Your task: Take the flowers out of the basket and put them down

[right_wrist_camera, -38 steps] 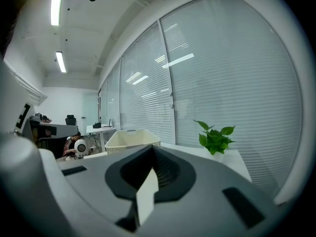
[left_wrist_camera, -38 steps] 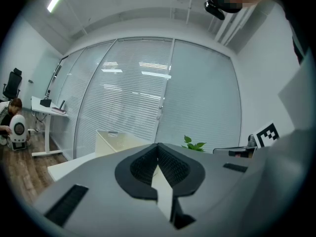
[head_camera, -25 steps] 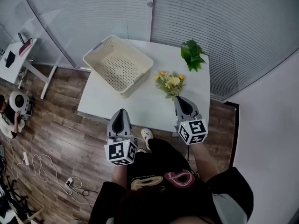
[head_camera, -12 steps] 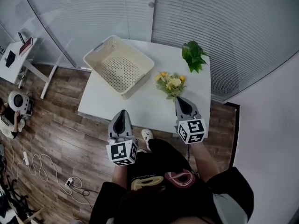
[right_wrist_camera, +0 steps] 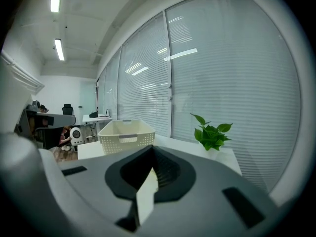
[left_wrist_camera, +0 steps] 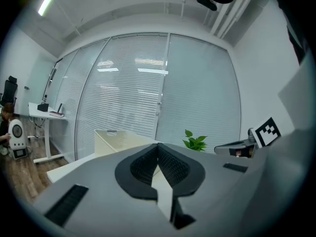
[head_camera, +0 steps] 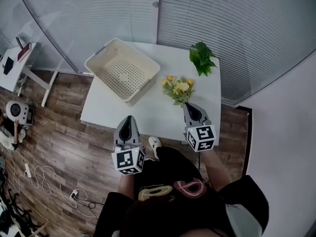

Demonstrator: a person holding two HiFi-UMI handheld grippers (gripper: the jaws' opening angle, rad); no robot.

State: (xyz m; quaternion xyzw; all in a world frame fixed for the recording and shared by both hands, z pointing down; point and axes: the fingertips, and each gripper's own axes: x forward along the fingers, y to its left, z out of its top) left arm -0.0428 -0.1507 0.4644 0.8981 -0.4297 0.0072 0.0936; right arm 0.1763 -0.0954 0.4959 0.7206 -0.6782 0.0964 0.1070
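Note:
A white perforated basket (head_camera: 123,72) stands empty at the table's back left; it also shows in the left gripper view (left_wrist_camera: 118,138) and the right gripper view (right_wrist_camera: 127,133). A bunch of yellow flowers (head_camera: 178,88) lies on the white table (head_camera: 143,113), right of the basket. My right gripper (head_camera: 189,105) is shut, its tip just in front of the flower stems; whether it touches them I cannot tell. Its own view (right_wrist_camera: 152,148) shows nothing between the pads. My left gripper (head_camera: 128,118) hovers at the table's front edge, shut and empty (left_wrist_camera: 158,145).
A green leafy plant (head_camera: 202,57) stands at the table's back right corner (right_wrist_camera: 211,135). Glass walls with blinds run behind the table. A small white desk (head_camera: 15,65) and a seated person (head_camera: 7,132) are at the far left, with cables (head_camera: 44,174) on the wooden floor.

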